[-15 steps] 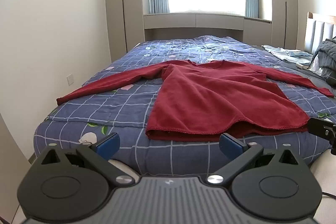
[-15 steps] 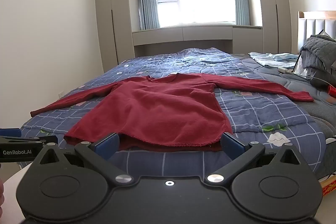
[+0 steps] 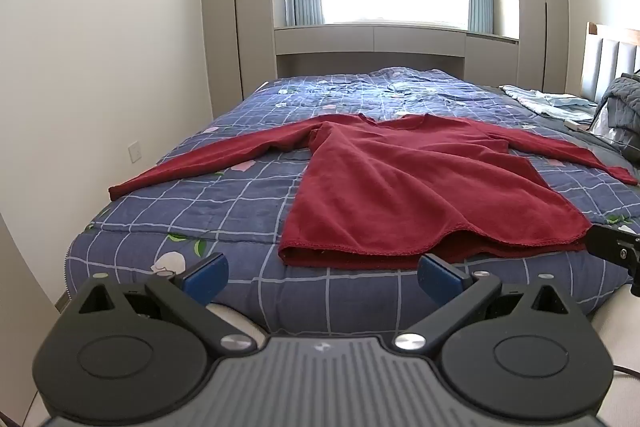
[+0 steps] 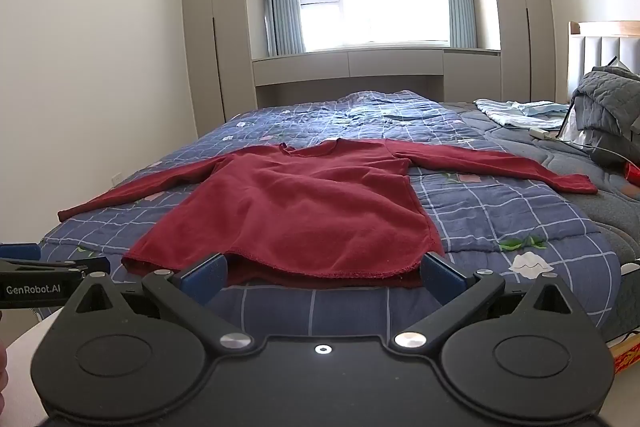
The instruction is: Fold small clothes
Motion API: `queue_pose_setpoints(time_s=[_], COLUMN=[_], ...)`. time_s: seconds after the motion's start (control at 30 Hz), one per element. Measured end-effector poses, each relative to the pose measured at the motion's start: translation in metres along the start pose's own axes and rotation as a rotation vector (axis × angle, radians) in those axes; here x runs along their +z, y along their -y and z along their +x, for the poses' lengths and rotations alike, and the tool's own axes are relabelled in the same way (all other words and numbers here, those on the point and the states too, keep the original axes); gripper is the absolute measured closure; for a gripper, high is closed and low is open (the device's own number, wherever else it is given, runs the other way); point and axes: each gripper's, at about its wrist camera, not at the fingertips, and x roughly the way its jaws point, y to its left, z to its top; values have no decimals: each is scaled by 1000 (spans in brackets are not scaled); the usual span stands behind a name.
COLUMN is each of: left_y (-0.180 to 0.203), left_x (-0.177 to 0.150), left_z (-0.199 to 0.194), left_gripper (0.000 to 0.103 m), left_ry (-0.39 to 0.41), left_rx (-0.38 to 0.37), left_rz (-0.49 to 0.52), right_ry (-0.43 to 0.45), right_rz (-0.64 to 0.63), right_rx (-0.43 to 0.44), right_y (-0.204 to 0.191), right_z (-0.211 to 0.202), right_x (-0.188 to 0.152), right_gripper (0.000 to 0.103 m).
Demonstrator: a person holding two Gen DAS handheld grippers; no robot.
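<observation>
A dark red long-sleeved top [image 3: 416,183] [image 4: 296,211] lies flat on the bed, hem toward me, both sleeves spread out sideways. My left gripper [image 3: 322,277] hovers before the bed's near edge, just short of the hem's left part, jaws wide open and empty. My right gripper [image 4: 322,275] is also open and empty, its blue pads [image 4: 204,277] at the hem's level, spanning most of the hem's width. Each gripper's tip shows at the edge of the other's view.
The bed carries a blue checked quilt [image 3: 224,211] [image 4: 500,219]. At the right lie a grey folded blanket [image 4: 608,107], pale blue cloth [image 4: 520,111], a white cable and a red object [image 4: 632,173]. A wall runs along the left; wardrobes and a window stand behind.
Both views have tilted slightly; the garment sits a little lower in the right wrist view. Nothing was grasped or moved on the bed.
</observation>
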Motion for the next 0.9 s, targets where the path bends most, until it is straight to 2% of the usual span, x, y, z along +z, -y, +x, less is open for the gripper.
queue_pose_setpoints(time_s=[0.9], left_y=[-1], left_x=[-1], left_z=[2], left_gripper=[0], left_ry=[-4], left_rx=[1], left_rz=[-1], right_ry=[-1], right_rz=[-1], right_rx=[-1], right_y=[0], right_z=[1], right_x=[0], right_gripper=[0])
